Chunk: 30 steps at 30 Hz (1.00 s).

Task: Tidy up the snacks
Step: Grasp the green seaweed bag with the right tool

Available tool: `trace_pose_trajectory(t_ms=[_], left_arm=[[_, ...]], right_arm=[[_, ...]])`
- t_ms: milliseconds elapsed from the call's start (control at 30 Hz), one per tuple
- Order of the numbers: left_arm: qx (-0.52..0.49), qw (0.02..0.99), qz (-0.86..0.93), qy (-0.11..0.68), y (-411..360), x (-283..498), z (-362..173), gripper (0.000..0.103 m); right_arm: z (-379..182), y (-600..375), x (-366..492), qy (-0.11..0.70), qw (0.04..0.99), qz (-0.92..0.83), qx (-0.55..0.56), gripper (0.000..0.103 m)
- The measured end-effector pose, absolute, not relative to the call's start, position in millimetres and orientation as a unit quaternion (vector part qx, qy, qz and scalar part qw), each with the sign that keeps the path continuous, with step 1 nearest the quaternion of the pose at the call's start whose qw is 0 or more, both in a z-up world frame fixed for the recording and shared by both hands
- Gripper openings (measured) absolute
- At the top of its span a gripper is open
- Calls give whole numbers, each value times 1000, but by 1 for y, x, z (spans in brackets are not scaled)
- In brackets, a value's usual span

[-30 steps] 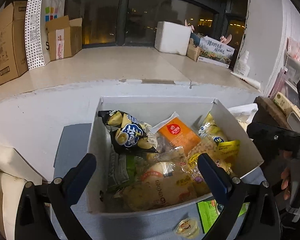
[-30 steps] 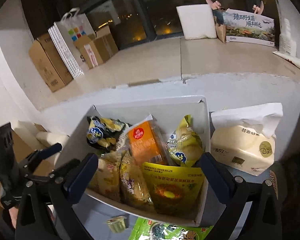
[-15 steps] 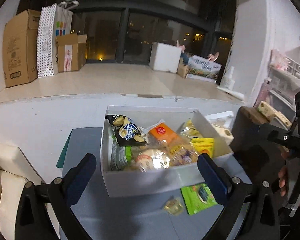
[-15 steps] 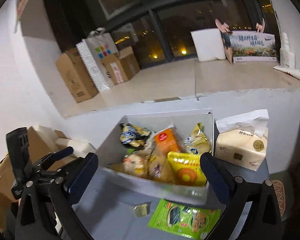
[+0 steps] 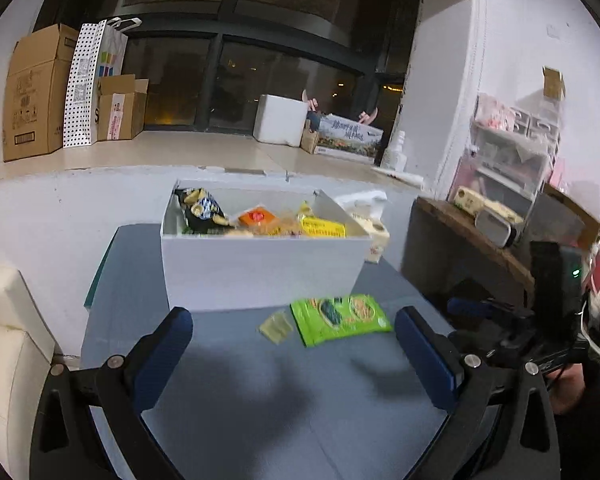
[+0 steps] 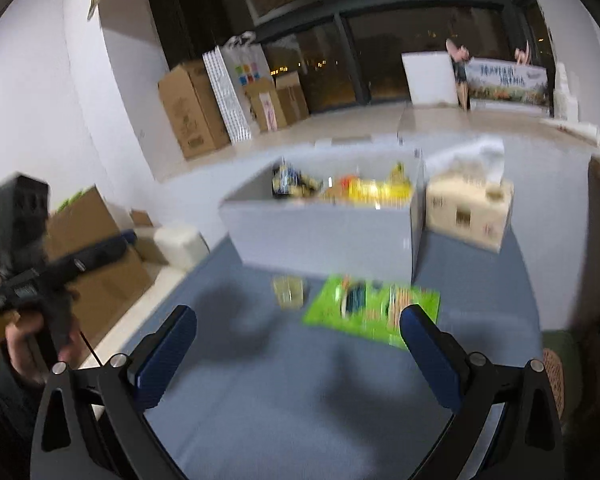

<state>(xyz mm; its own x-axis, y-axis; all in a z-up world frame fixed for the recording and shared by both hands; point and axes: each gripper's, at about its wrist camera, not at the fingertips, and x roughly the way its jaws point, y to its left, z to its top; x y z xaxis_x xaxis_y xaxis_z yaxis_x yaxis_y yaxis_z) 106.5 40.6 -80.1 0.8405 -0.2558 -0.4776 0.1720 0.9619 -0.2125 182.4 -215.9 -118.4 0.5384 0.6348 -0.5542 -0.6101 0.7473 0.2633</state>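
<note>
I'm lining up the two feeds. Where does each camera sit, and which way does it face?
Left wrist: on the left gripper, low over the table, facing the white box; open jaws, with the right gripper at right.
Right wrist: on the right gripper, same heading; open jaws, left hand at left.
Shared: box, green packet, small packet, tissue box.

2 wrist views, facing shared snack box (image 5: 260,264)

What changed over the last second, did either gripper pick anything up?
No. The left gripper and right gripper both pulled back from over the white box, open and empty. The green packet and small yellow packet stayed on the table in front of the box.
</note>
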Motion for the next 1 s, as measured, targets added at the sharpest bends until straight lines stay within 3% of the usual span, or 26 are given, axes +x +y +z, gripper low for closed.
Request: trace_pose_trajectory(t_ms=[167, 600, 1000], left_arm=[[-67, 957, -111, 260, 31, 85, -92, 103], [-74, 952, -104, 277, 32, 87, -107, 103], [-70, 947, -99, 299, 35, 95, -120, 103]], right_arm=[[-153, -220, 185, 362, 857, 366, -9, 103], [-179, -177, 268, 357, 801, 392, -280, 103], [-213, -157, 338, 428, 725, 429, -328, 103]])
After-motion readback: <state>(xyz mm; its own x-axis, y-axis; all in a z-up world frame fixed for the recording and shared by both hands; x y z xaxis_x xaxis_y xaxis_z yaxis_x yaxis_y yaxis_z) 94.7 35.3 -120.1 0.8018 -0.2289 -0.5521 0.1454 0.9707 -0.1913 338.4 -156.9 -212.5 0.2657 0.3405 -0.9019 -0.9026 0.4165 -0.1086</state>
